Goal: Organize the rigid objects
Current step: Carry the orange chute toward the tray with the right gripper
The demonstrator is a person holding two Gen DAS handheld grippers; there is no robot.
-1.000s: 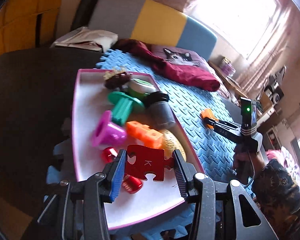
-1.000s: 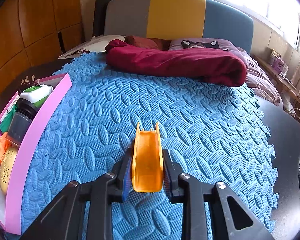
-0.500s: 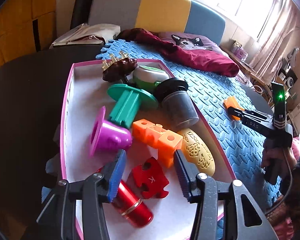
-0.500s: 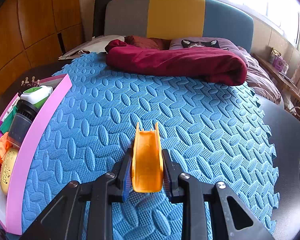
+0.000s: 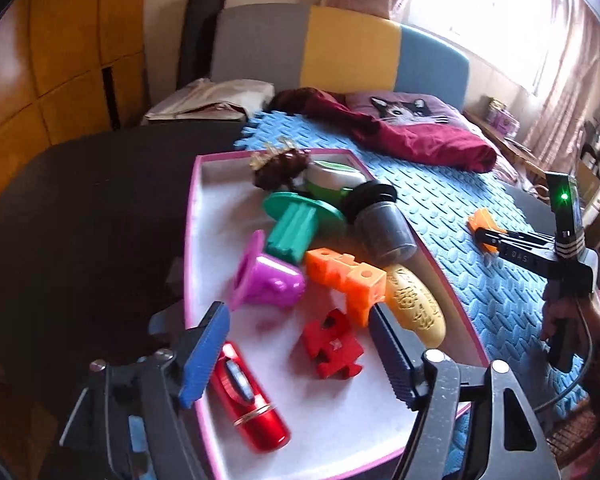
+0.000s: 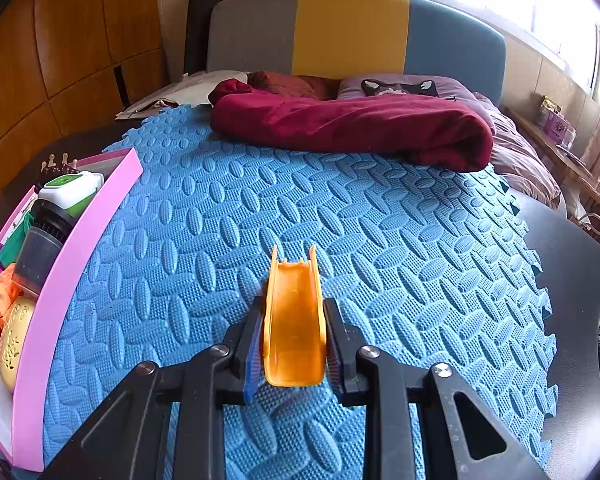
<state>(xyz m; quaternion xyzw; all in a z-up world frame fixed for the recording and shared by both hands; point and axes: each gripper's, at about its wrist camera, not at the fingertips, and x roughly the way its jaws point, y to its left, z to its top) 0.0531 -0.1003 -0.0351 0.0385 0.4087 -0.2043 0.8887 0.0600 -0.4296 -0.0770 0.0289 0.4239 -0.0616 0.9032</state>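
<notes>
Left gripper point(image 5: 300, 352) is opening its jaws over the pink tray's point(image 5: 192, 240) near end; the red puzzle piece point(image 5: 332, 346) lies loose on the tray floor between them, untouched. My right gripper point(image 6: 294, 354) is clenched on the orange slide piece point(image 6: 294, 320) above the blue mat point(image 6: 380, 240). I judge that piece goes to the tray next. Any lettering is too blurred to read.

- My left wrist camera looks steeply down, close over the pink tray point(image 5: 192, 248)
- My right wrist camera looks down across the blue foam mat point(image 6: 380, 220)
- Both views share tray, mat and the bed's headboard point(image 5: 340, 48)
</notes>
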